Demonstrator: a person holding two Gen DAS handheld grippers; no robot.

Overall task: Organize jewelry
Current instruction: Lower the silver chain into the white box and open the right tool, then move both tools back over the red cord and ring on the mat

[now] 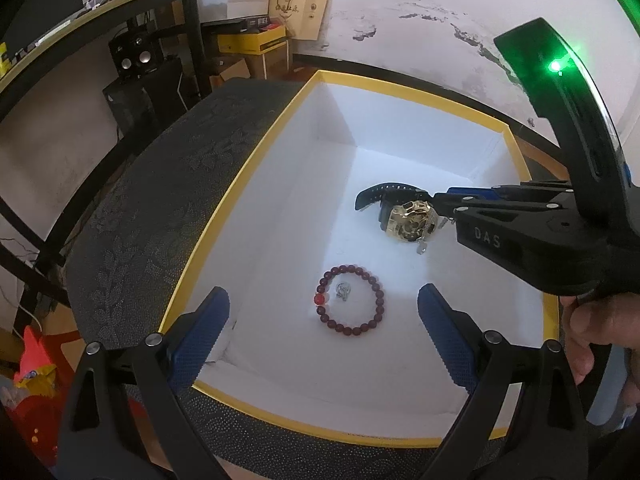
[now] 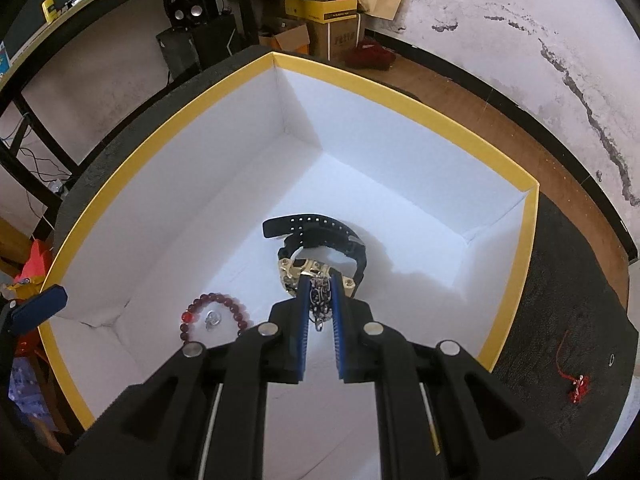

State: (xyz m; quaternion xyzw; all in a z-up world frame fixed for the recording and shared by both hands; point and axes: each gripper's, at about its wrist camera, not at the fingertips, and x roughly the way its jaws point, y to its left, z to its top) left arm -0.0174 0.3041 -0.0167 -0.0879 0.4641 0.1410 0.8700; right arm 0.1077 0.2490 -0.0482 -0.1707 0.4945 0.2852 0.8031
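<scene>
A white box with a yellow rim (image 1: 384, 88) (image 2: 400, 92) holds a gold watch with a black strap (image 1: 408, 218) (image 2: 316, 240), a dark red bead bracelet (image 1: 352, 300) (image 2: 218, 312) and a small silver ring (image 1: 343, 291) (image 2: 212, 319) inside the bracelet. My right gripper (image 2: 320, 284) (image 1: 434, 200) is inside the box, shut on a silver chain (image 2: 320, 302) that hangs just over the watch. My left gripper (image 1: 324, 300) is open and empty above the bracelet at the box's near end.
The box sits on a dark patterned cloth (image 1: 160, 216) (image 2: 568, 296). A small red charm on a string (image 2: 578, 388) lies on the cloth to the right of the box. Shelves, speakers and cardboard boxes (image 1: 256, 40) stand behind.
</scene>
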